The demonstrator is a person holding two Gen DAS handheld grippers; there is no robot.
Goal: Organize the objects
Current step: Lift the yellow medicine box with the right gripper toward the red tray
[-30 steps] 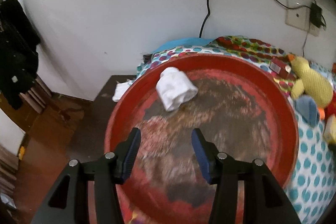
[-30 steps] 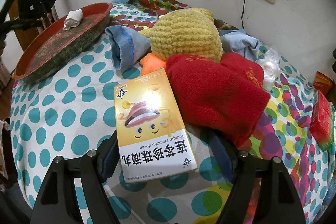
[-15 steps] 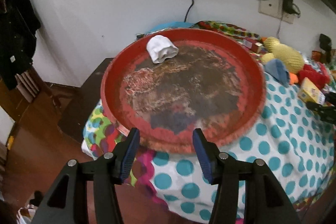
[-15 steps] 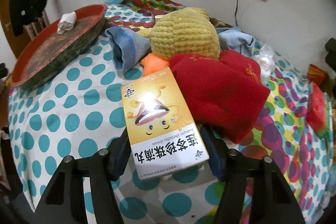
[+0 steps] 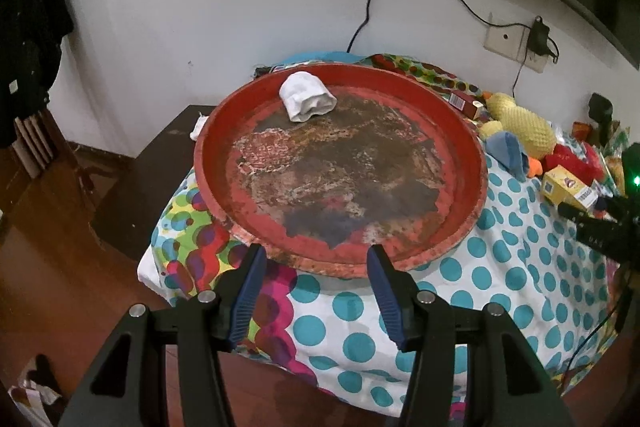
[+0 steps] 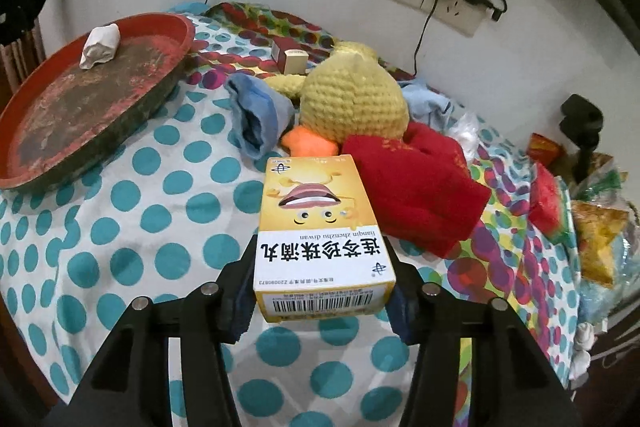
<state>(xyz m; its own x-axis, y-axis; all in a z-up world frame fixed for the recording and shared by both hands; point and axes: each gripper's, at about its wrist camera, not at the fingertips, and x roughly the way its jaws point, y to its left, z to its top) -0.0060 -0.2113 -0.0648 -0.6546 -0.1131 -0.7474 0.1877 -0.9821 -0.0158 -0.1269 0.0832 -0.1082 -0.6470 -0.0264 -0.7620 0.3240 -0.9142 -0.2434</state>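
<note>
The right claw (image 6: 320,291), just closed, is clamped on the box (image 6: 318,227); it is carried level to the tray (image 6: 160,27). The left claw (image 5: 316,291) stands apart, empty.

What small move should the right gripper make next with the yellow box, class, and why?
Probably carry the yellow box leftward toward the red tray. The right gripper has just been closing and its fingers now clamp the box, lifted off the dotted cloth. The tray holds only a white roll, and the left gripper is open and empty.
</note>
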